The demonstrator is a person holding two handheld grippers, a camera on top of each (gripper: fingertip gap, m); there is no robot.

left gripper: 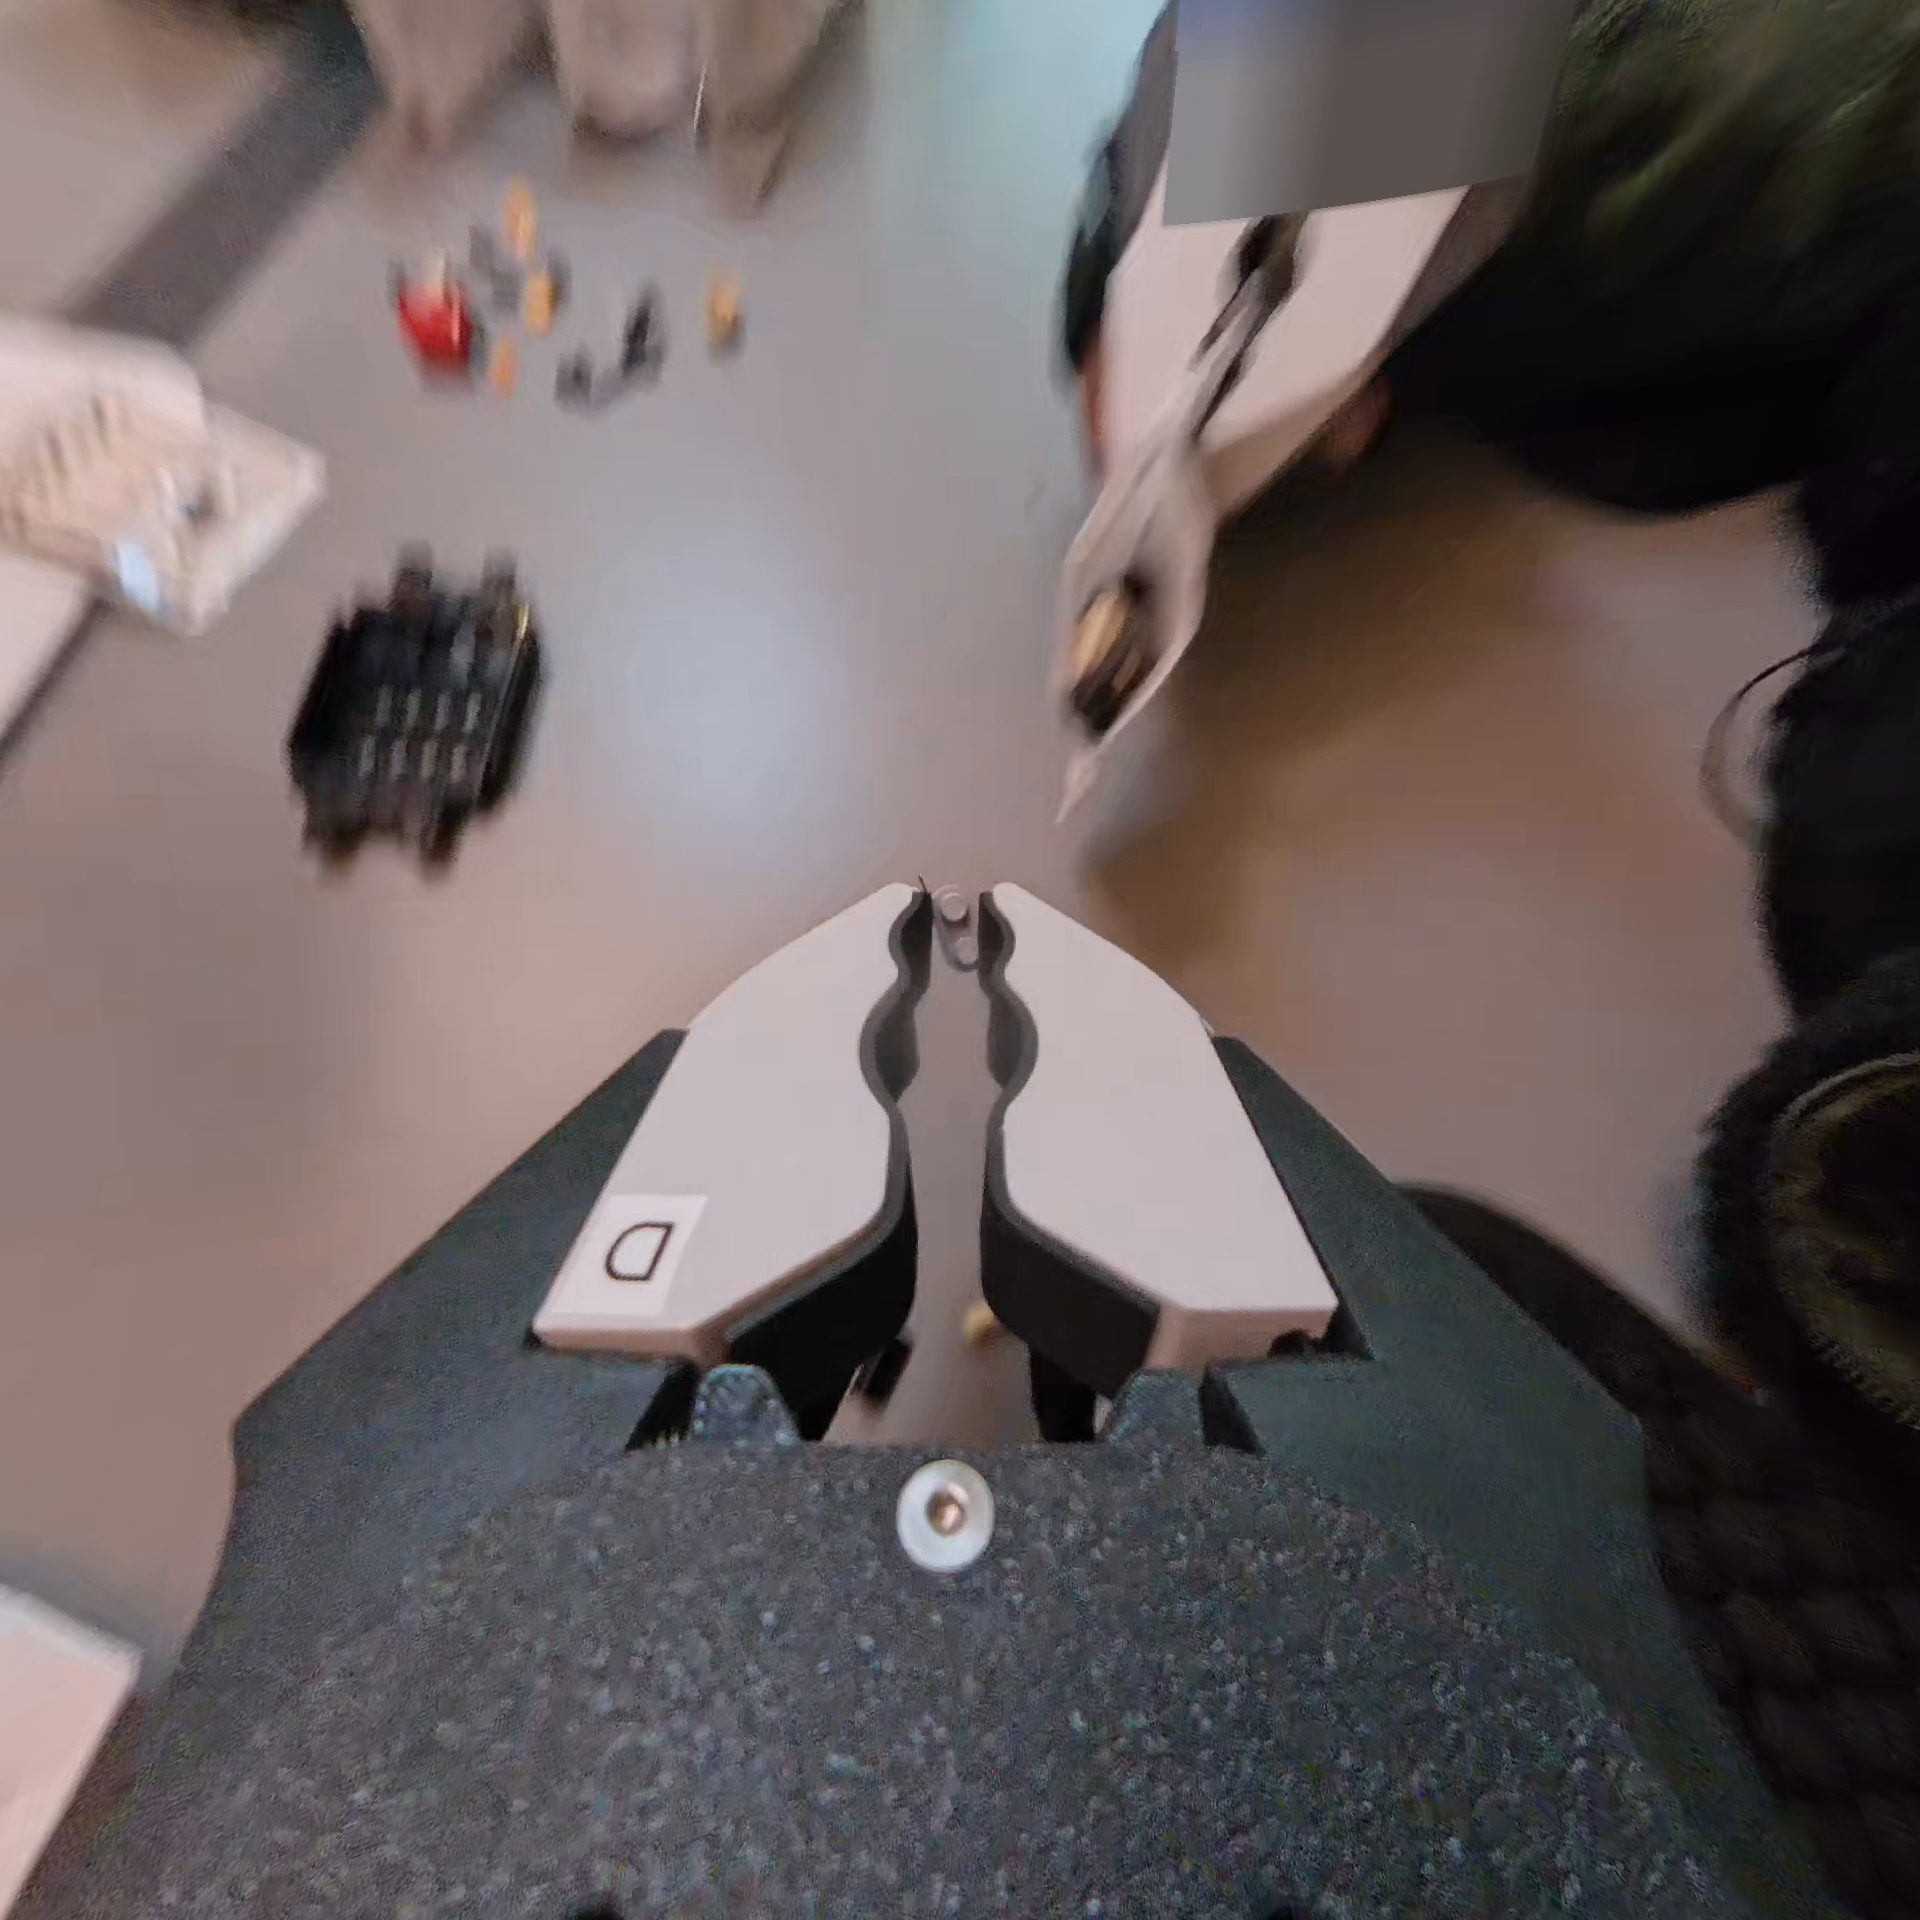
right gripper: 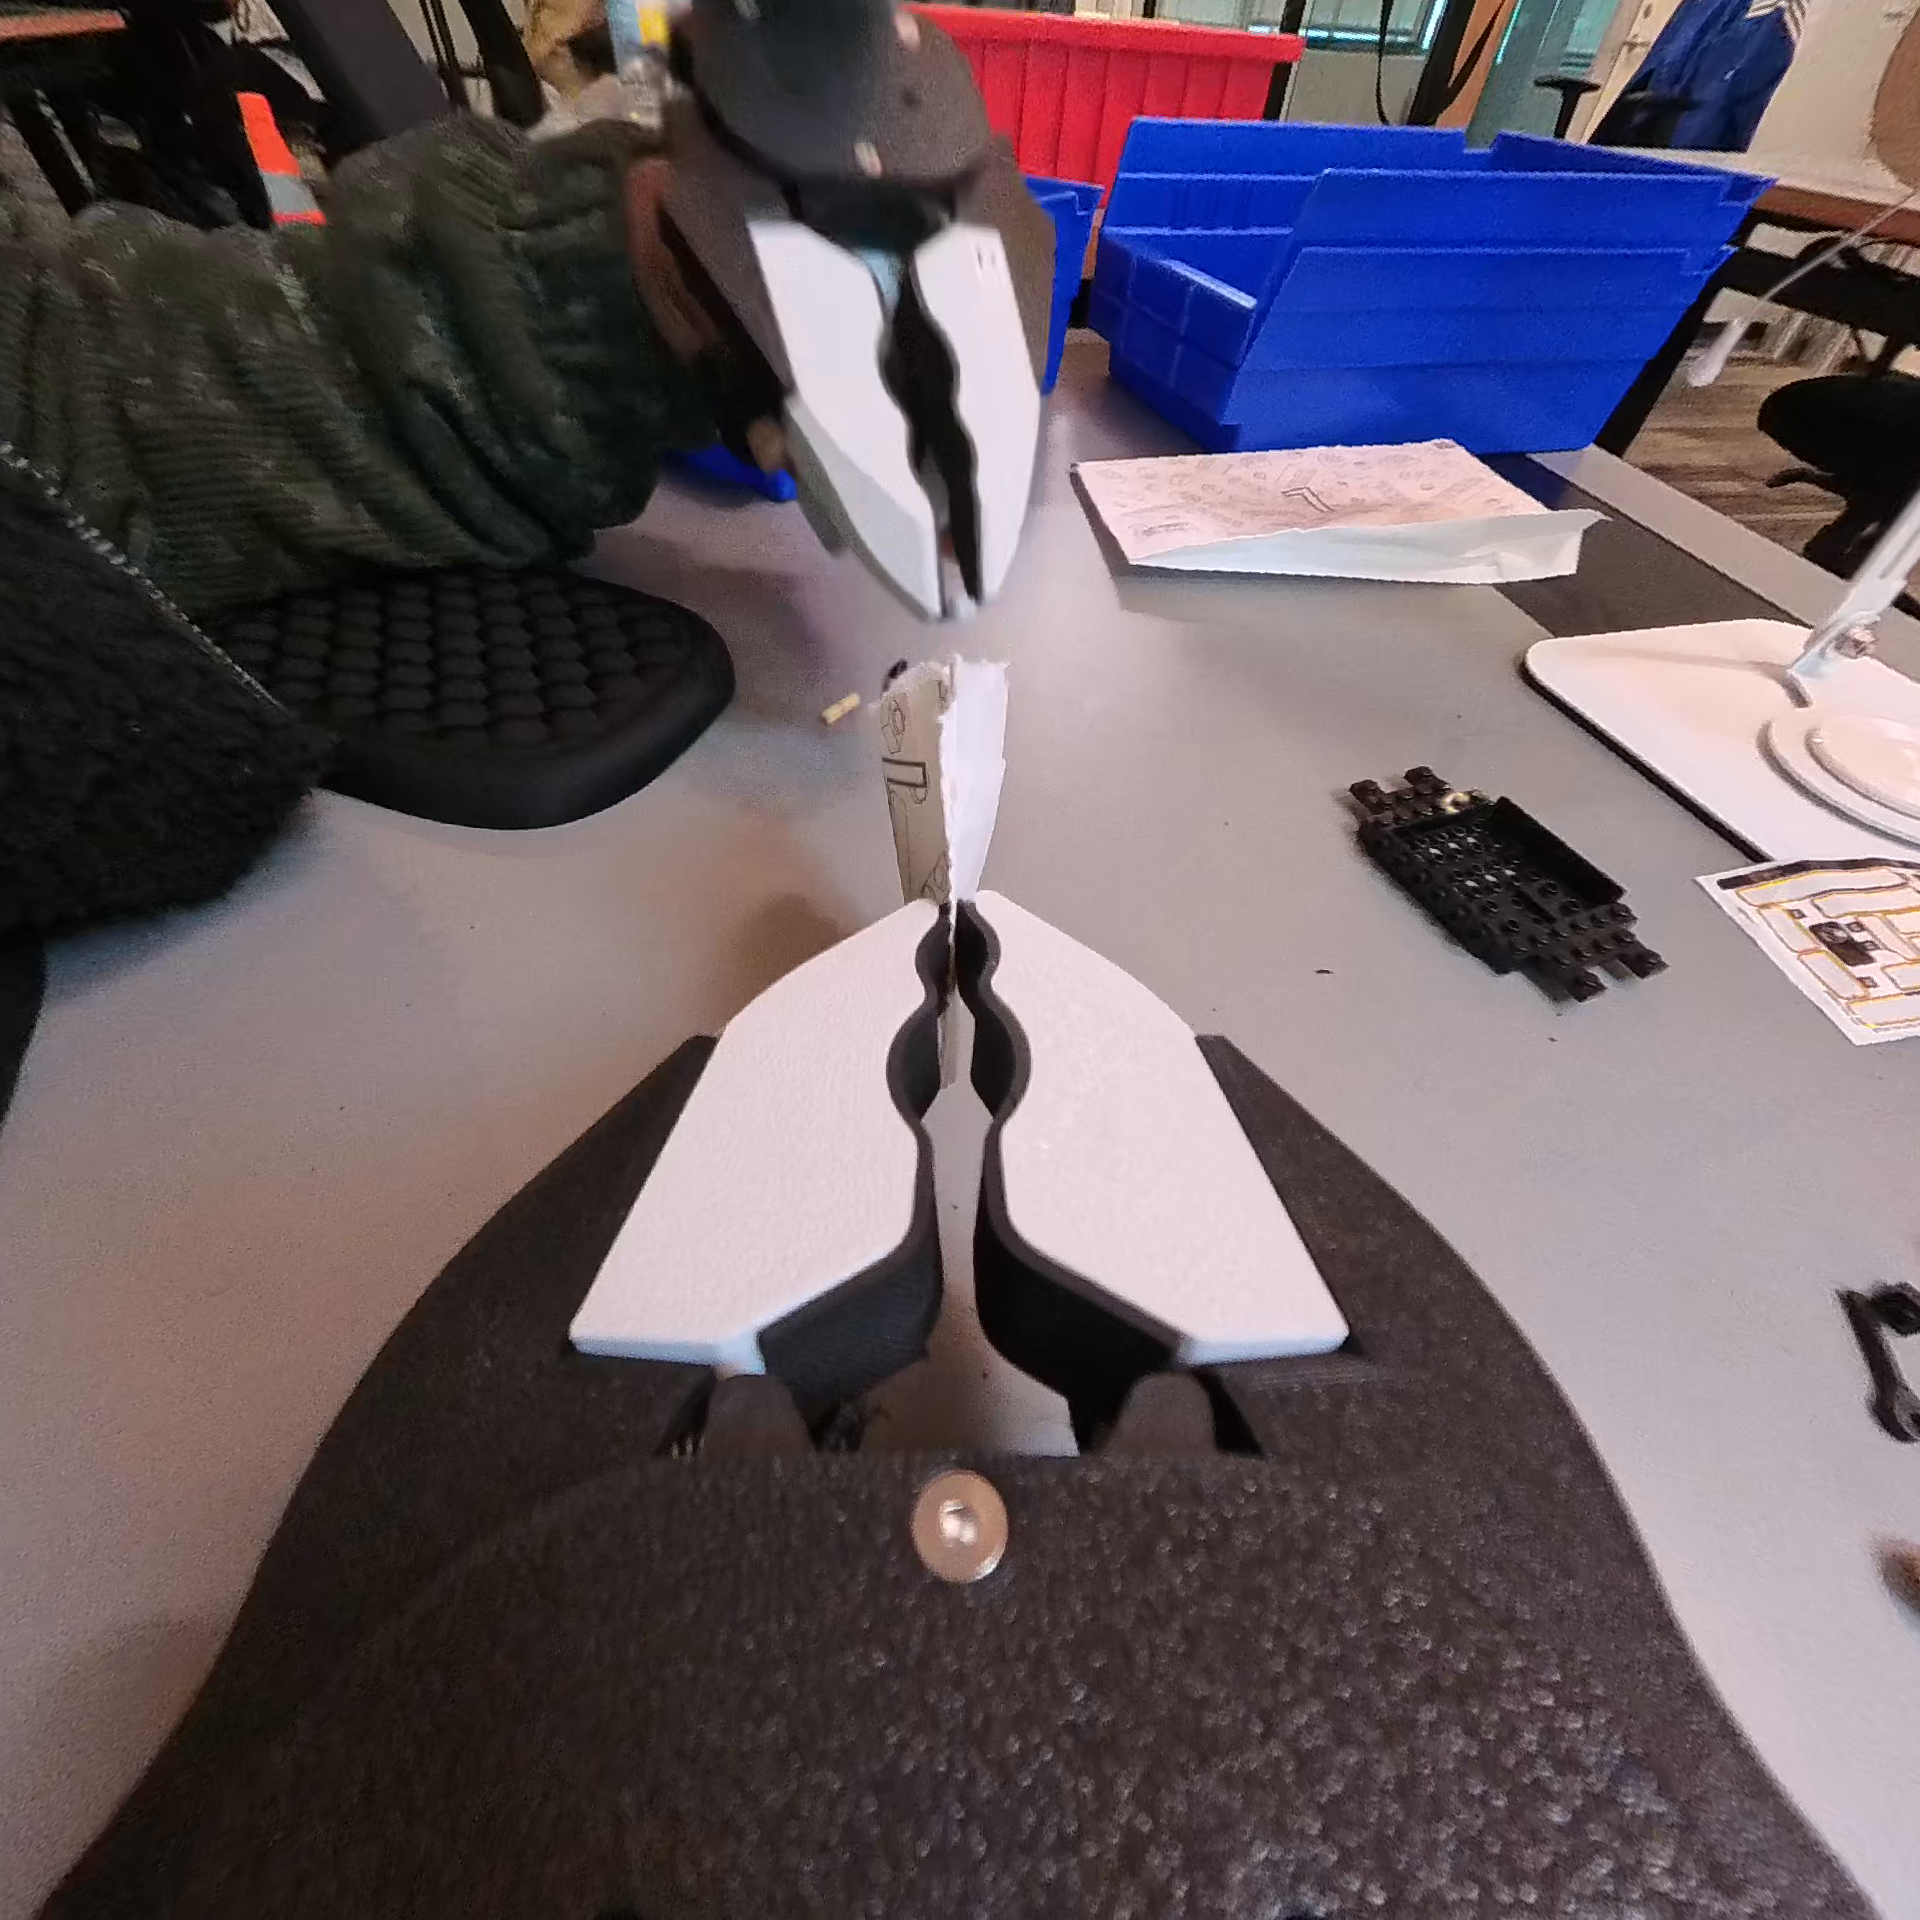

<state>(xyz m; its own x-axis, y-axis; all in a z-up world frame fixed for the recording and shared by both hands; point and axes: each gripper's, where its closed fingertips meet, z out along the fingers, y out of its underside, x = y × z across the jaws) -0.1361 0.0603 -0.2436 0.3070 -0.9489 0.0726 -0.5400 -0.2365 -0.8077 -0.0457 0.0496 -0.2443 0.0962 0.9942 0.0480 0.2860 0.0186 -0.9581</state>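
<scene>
A: Paper strip (right gripper: 948,790): a torn, printed scrap, centre of the right wrist view, standing upright above the right gripper (right gripper: 954,914). The fingers are closed together on its lower end; its ragged top edge is free.

B: And the left gripper (right gripper: 954,608)?

A: Upper centre of the same view, pointing down, tips just above the strip and apart from it. In its own view the left gripper (left gripper: 954,902) shows fingers nearly together, with a small grey metal piece (left gripper: 954,925) between the tips (whether it is pinched or merely lies behind them, I cannot tell).

B: Surroundings?

A: Grey table (right gripper: 416,987). Right of centre, a black studded plate (right gripper: 1496,883); beside it at the right edge, a printed sheet (right gripper: 1829,945) and a white stand base (right gripper: 1704,717). Upper right, a torn paper bag (right gripper: 1320,509) before blue bins (right gripper: 1403,301); a red bin (right gripper: 1101,94) behind. At left, a green sleeve (right gripper: 343,364) over a black mesh pad (right gripper: 478,686).

B: The left wrist view?

A: Blurred. The plate (left gripper: 416,707) at left; small loose parts (left gripper: 540,301) upper left.
</scene>
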